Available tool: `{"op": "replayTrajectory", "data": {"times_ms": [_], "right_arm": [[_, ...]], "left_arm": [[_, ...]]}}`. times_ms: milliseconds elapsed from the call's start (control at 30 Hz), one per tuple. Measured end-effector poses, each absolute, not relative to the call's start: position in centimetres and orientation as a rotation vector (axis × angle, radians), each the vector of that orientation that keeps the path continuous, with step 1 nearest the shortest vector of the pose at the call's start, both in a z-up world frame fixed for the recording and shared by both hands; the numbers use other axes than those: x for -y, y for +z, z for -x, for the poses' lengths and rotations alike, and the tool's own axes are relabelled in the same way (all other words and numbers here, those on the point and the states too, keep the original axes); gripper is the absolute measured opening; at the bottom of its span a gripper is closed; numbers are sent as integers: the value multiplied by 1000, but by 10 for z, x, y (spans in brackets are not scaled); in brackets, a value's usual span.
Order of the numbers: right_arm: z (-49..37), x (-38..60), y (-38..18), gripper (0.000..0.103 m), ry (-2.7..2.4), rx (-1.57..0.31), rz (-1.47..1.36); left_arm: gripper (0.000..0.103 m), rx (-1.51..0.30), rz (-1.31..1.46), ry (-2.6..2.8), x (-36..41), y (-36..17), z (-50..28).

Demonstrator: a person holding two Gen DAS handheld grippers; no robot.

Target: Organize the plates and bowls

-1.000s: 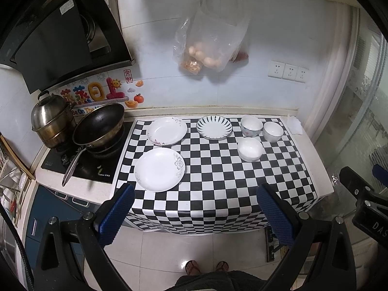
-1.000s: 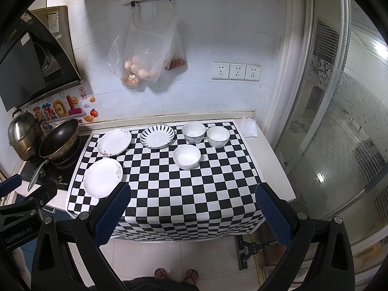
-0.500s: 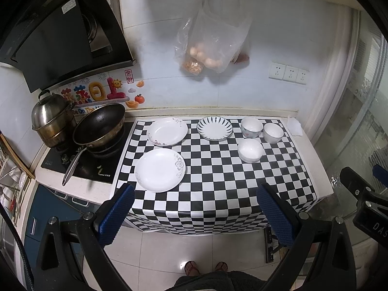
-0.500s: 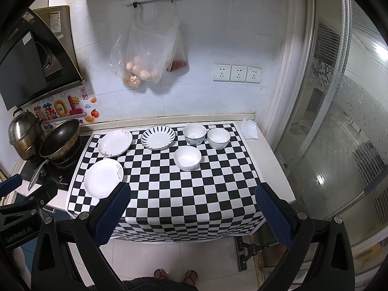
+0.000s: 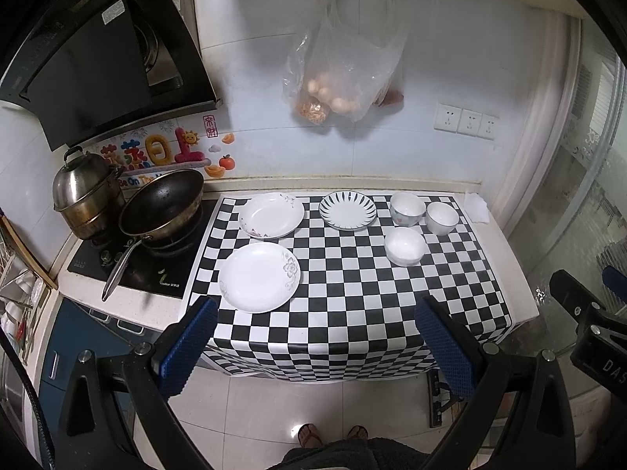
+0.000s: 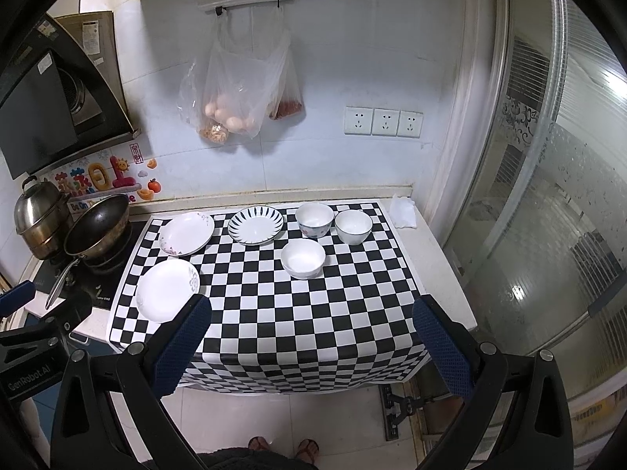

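Note:
On the checkered counter (image 5: 352, 305) lie three plates: a white one with a grey flower (image 5: 259, 276) near the front left, a white one with pink marks (image 5: 271, 214) behind it, and a blue-striped one (image 5: 347, 210) at the back. Three white bowls stand to the right: one at the back (image 5: 407, 208), one beside it (image 5: 442, 217), one in front (image 5: 405, 245). The same plates (image 6: 167, 290) and bowls (image 6: 303, 258) show in the right wrist view. My left gripper (image 5: 315, 346) and right gripper (image 6: 309, 342) are open and empty, held high above the counter's front edge.
A black wok (image 5: 161, 203) and a steel pot (image 5: 83, 192) sit on the stove at the left. A plastic bag of eggs (image 5: 341, 74) hangs on the back wall. A white tissue (image 5: 476, 206) lies at the counter's back right. A glass door (image 6: 548, 215) stands to the right.
Both grippers have drifted slightly closer to the counter, so it sits a little higher in view. The plates and bowls have not moved.

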State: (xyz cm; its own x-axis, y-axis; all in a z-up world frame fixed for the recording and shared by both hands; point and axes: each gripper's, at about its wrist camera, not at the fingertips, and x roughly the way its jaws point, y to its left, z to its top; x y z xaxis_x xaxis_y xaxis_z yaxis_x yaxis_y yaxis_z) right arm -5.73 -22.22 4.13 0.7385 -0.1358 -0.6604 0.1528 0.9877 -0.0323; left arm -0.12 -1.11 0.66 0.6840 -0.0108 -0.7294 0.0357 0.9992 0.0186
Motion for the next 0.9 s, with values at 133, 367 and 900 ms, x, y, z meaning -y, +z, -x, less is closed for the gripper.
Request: {"op": "replayTrajectory", "data": {"times_ms": [133, 367, 900], "right_arm": [[56, 224, 47, 103, -154, -709, -26], [50, 234, 44, 103, -134, -712, -52], [-132, 194, -177, 103, 248, -1110, -209]], "left_arm": [[103, -816, -27, -19, 7, 13, -2], [103, -815, -13, -3, 9, 11, -8], [103, -1142, 209, 261, -128, -174, -132]]}}
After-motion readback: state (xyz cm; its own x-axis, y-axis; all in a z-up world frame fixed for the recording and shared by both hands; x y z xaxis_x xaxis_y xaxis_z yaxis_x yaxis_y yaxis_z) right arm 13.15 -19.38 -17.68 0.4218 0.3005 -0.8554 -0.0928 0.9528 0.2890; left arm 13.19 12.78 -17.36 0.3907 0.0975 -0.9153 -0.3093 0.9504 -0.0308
